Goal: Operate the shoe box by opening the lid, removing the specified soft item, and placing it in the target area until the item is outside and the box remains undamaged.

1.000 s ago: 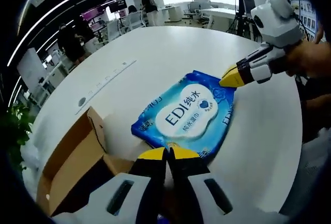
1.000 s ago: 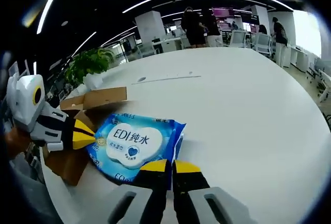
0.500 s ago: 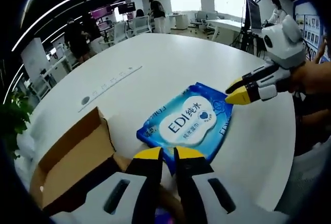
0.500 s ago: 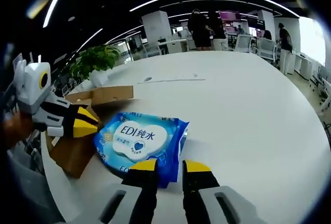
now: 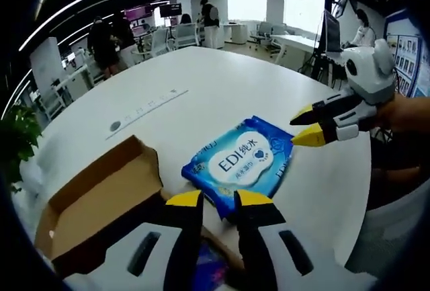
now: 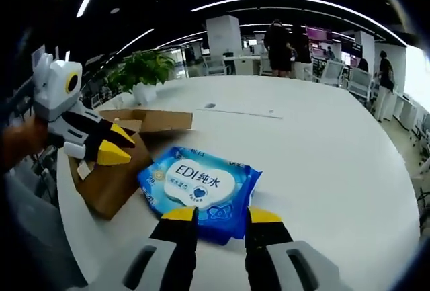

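Observation:
A blue pack of wet wipes (image 5: 242,163) (image 6: 199,188) lies flat on the white table, just outside the box. The brown cardboard shoe box (image 5: 101,200) (image 6: 117,167) stands open beside it, its lid flap (image 6: 153,120) folded back. My left gripper (image 5: 218,200) is open, its yellow tips apart just short of the pack's near edge; in the right gripper view it hovers over the box (image 6: 115,144). My right gripper (image 6: 222,216) is open too, at the pack's opposite edge; in the left gripper view it hangs by the pack's far corner (image 5: 306,124). Neither touches the pack.
The round white table (image 5: 201,82) (image 6: 336,156) spreads wide beyond the pack. A potted plant (image 6: 141,69) stands past the box. Desks, chairs and several people (image 6: 279,42) fill the office behind. A person's hand (image 5: 410,113) holds the right gripper.
Both grippers went from shut on the pack's opposite edges to open, letting it go. Both have drawn back slightly from the pack, which stays flat on the table.

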### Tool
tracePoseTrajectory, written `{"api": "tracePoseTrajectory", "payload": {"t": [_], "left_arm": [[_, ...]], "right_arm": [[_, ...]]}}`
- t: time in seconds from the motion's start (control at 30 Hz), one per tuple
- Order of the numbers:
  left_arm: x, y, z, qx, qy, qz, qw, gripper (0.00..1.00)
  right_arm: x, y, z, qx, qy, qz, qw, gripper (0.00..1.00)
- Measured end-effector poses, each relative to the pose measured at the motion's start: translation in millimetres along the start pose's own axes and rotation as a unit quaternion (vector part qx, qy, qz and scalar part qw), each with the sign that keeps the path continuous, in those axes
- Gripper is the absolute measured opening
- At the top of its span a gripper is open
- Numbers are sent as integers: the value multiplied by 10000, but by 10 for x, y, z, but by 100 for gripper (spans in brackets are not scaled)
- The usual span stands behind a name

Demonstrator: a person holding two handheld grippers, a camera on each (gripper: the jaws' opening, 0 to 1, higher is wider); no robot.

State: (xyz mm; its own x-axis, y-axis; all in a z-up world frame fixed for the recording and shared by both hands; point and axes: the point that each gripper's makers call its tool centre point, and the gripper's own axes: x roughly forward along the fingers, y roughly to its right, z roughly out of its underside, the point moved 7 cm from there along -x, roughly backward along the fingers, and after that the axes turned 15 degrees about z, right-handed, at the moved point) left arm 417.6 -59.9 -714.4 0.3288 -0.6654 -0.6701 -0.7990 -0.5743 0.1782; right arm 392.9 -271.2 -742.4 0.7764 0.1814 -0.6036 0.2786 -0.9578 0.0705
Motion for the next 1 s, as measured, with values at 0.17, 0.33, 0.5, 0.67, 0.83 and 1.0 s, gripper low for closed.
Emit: {"api": "tracePoseTrajectory", "payload": {"t": [0.17, 0.33, 0.5, 0.67, 0.83, 1.0], "left_arm": [[-138, -43, 11, -163, 125, -57, 9998, 19], [-293, -107, 58, -314, 231, -170, 9991, 20], [-456, -168, 149, -409, 260, -298, 9984, 22], [-628, -227, 264, -567, 313, -406, 9971, 23], [-762, -335, 403, -694, 297, -544, 9957, 24], [-884, -427, 528, -762, 286, -698, 9942, 27]], "right_arm": [[-65, -51, -58, -524, 76, -101, 9985, 28], [-116, -147, -104, -934, 140, -242, 9952, 28], [-152, -242, -186, -1106, 204, -372, 9930, 29], [-182, -352, -301, -1520, 330, -499, 9866, 29], [-215, -506, -441, -1937, 481, -638, 9778, 30], [-220, -657, -532, -2221, 570, -779, 9702, 30]]}}
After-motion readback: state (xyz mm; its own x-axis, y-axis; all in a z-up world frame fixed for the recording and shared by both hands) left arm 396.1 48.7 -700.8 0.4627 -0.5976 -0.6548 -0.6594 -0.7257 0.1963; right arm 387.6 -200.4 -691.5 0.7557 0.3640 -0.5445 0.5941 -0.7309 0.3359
